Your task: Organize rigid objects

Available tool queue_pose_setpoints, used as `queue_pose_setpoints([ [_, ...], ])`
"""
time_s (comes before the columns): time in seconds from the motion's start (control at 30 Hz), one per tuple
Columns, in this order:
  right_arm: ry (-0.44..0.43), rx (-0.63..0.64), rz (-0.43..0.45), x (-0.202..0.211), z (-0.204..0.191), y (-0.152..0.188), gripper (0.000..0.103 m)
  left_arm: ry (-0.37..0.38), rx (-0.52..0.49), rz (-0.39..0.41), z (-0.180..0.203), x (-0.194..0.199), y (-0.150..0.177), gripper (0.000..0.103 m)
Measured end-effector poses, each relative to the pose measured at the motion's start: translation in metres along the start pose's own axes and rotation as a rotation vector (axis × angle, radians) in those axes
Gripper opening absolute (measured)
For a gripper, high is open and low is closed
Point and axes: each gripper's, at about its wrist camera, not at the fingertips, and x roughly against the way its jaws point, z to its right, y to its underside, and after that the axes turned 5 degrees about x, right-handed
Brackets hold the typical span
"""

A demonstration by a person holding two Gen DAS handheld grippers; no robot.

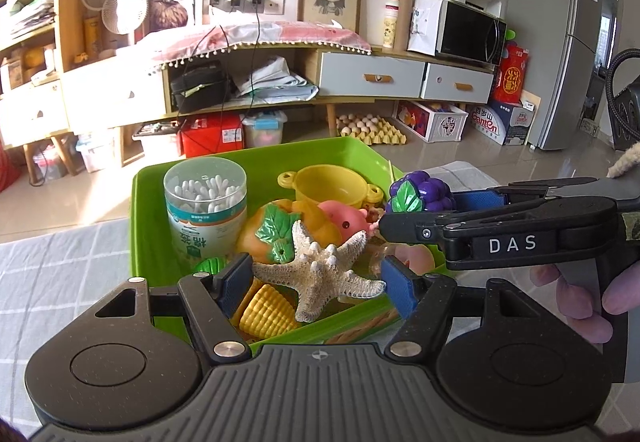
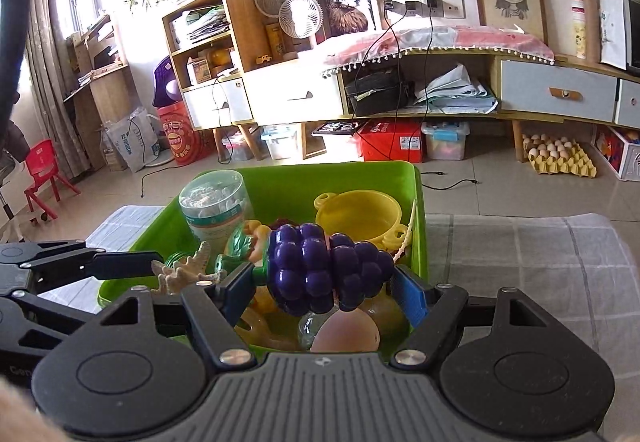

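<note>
A green bin stands on the table and holds toys. My left gripper is shut on a pale starfish and holds it over the bin's near side. My right gripper is shut on a purple toy grape bunch over the bin; it also shows in the left wrist view at the bin's right edge. In the bin are a cotton swab jar, a yellow toy pot, a pink pig, an orange persimmon toy, toy corn and a peach-coloured egg toy.
The table has a grey checked cloth. Beyond its far edge lies a tiled floor with a low cabinet, storage boxes and egg trays. A fridge stands at the right.
</note>
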Motion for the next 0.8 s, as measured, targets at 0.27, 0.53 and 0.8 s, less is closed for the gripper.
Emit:
queue_pose_setpoints([
  [0.27,0.004,-0.012,-0.012,-0.005,0.001,0.003,0.048,-0.014,-0.014,-0.009,-0.002,-0.01,0.004,0.07],
  [0.53,-0.01,-0.02,-0.016,0.0,0.002,0.003,0.06,-0.047,-0.043,0.014,0.007,-0.005,0.008,0.089],
  [0.8,0.026,-0.022,-0.024,0.019,0.002,-0.001,0.065,-0.061,-0.01,0.013,0.012,0.012,0.009,0.096],
])
